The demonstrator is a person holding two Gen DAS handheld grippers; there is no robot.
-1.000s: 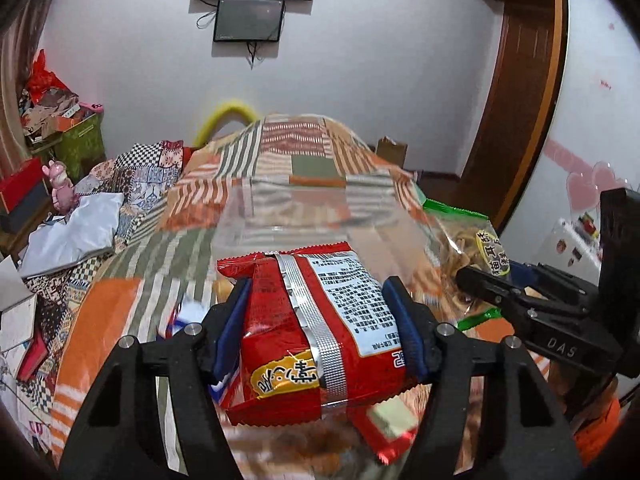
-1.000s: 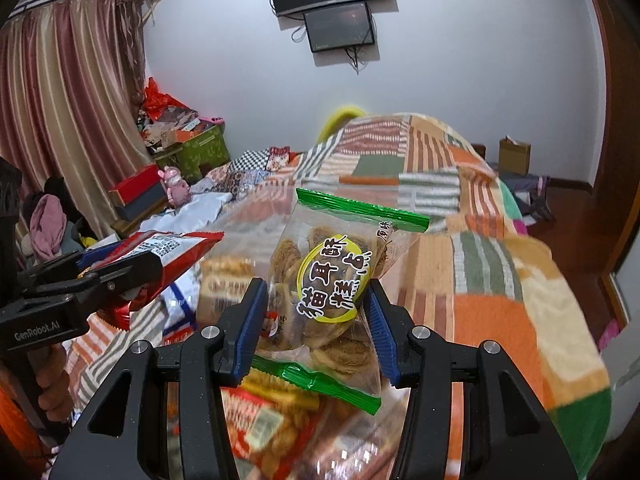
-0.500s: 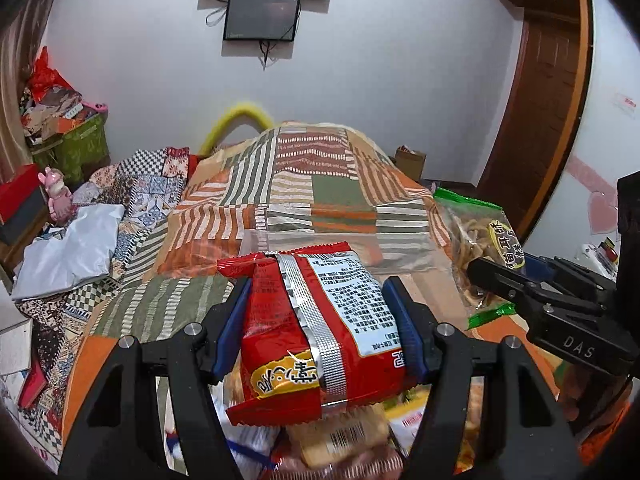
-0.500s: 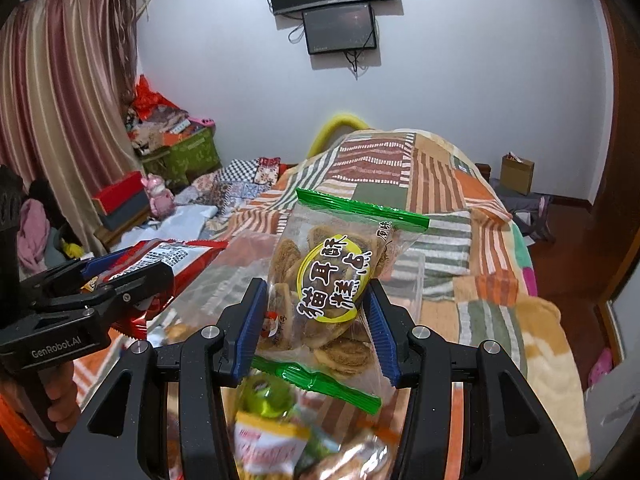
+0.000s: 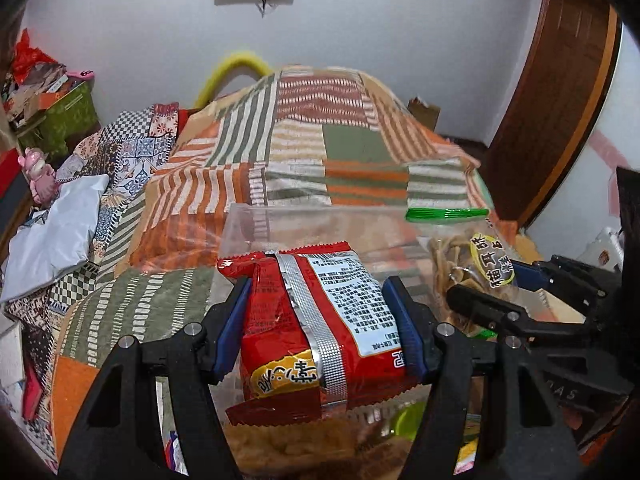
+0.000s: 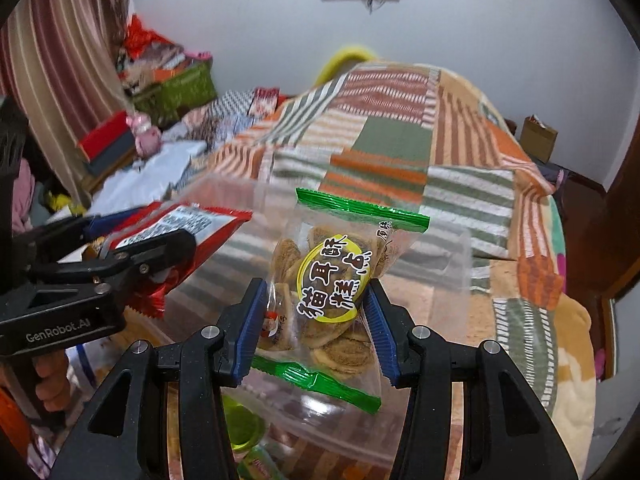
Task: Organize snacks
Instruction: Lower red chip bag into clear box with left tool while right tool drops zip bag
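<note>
My left gripper point(image 5: 316, 320) is shut on a red snack packet point(image 5: 316, 328) and holds it over the near side of a clear plastic box point(image 5: 304, 220). My right gripper point(image 6: 314, 320) is shut on a clear cookie bag with green seals point(image 6: 336, 280) and holds it over the same clear box point(image 6: 460, 256). The cookie bag point(image 5: 476, 256) also shows at the right of the left wrist view. The red packet point(image 6: 188, 228) and left gripper point(image 6: 120, 256) show at the left of the right wrist view. More snack packets point(image 5: 280, 448) lie below the grippers.
The box sits on a bed with a striped patchwork blanket point(image 5: 320, 120). A white bag point(image 5: 52, 232) and clutter lie at the left. A wooden door point(image 5: 560, 100) is at the right. A small cardboard box point(image 6: 538, 136) is on the floor beyond the bed.
Both grippers, still holding their packets, have moved forward and down toward the clear box, which now looks larger and closer beneath them.
</note>
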